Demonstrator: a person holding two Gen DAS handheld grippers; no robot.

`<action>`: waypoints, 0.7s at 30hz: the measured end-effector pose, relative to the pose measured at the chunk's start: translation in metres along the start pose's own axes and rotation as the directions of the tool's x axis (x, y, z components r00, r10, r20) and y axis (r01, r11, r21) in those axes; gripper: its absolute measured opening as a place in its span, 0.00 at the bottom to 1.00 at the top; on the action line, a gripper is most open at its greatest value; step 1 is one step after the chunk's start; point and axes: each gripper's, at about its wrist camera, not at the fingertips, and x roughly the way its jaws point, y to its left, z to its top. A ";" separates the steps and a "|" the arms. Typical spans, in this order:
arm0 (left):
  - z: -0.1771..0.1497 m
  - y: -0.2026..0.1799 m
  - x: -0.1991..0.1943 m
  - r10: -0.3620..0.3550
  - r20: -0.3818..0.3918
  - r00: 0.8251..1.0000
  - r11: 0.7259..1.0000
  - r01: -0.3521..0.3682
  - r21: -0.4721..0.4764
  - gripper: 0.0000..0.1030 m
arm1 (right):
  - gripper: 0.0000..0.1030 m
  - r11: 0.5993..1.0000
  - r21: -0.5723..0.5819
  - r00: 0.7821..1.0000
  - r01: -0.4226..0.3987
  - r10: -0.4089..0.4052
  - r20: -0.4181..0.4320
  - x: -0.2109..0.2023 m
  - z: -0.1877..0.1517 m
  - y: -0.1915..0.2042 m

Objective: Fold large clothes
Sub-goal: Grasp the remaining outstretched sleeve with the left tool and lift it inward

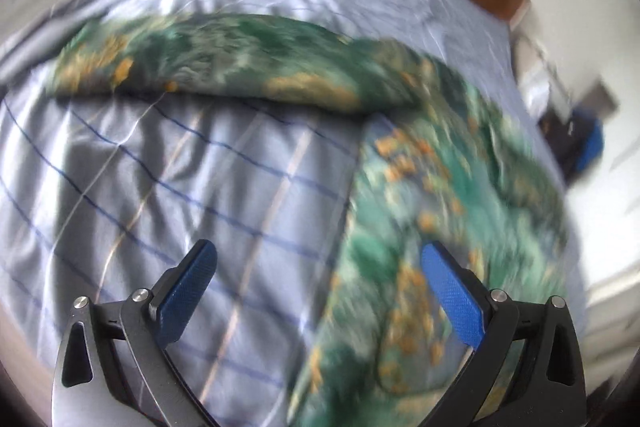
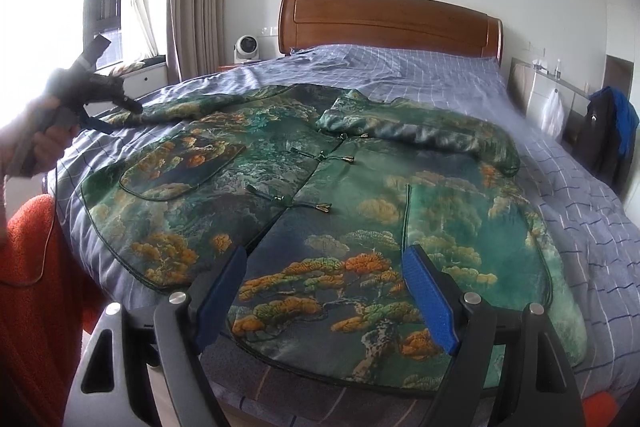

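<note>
A large green jacket [image 2: 320, 195] printed with orange trees lies front-up on the bed, closed with knot buttons, one sleeve folded across its chest at the right. My right gripper [image 2: 326, 259] is open and empty above the jacket's near hem. My left gripper [image 1: 318, 255] is open and empty, hovering over the bedsheet beside the jacket [image 1: 420, 195], with its sleeve [image 1: 208, 63] stretched across ahead; this view is blurred. In the right wrist view the left gripper [image 2: 124, 103] shows at the far left, near the left sleeve's end.
The bed [image 2: 560, 187] has a blue checked sheet and a wooden headboard [image 2: 388, 23]. A small fan [image 2: 246, 49] stands on the nightstand. A dark bag [image 2: 608, 131] sits at the right side. Orange fabric [image 2: 36, 287] shows at the left edge.
</note>
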 end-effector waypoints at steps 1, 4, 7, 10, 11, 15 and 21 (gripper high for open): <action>0.012 0.012 0.007 -0.044 -0.013 0.999 0.998 0.044 -0.041 0.99 | 0.78 1.000 -0.005 1.000 0.002 -0.002 -0.001 0.000 0.000 0.001; 0.043 0.046 0.024 -0.084 -0.012 0.996 0.983 0.081 -0.162 0.99 | 0.78 1.000 -0.017 1.000 0.000 -0.001 -0.009 0.002 -0.001 0.003; 0.067 0.094 0.040 -0.069 0.035 0.997 0.929 0.077 -0.362 0.99 | 0.78 0.999 -0.034 1.000 -0.002 0.002 -0.019 0.005 -0.002 0.007; 0.081 0.125 0.060 -0.043 0.009 0.999 0.867 0.041 -0.497 0.99 | 0.78 0.998 -0.057 1.000 0.004 -0.006 -0.026 0.006 -0.004 0.011; 0.085 0.131 0.063 -0.017 0.008 1.000 0.858 0.019 -0.514 0.99 | 0.78 0.998 -0.060 1.000 0.006 -0.007 -0.030 0.007 -0.005 0.011; 0.103 0.131 0.054 0.123 0.088 0.989 0.855 -0.060 -0.515 0.87 | 0.78 0.998 -0.058 0.998 0.005 -0.008 -0.055 0.013 -0.007 0.011; 0.125 0.097 0.022 0.275 0.156 0.949 0.907 -0.202 -0.369 0.16 | 0.78 1.000 -0.025 0.998 -0.006 0.004 -0.065 0.018 -0.008 0.004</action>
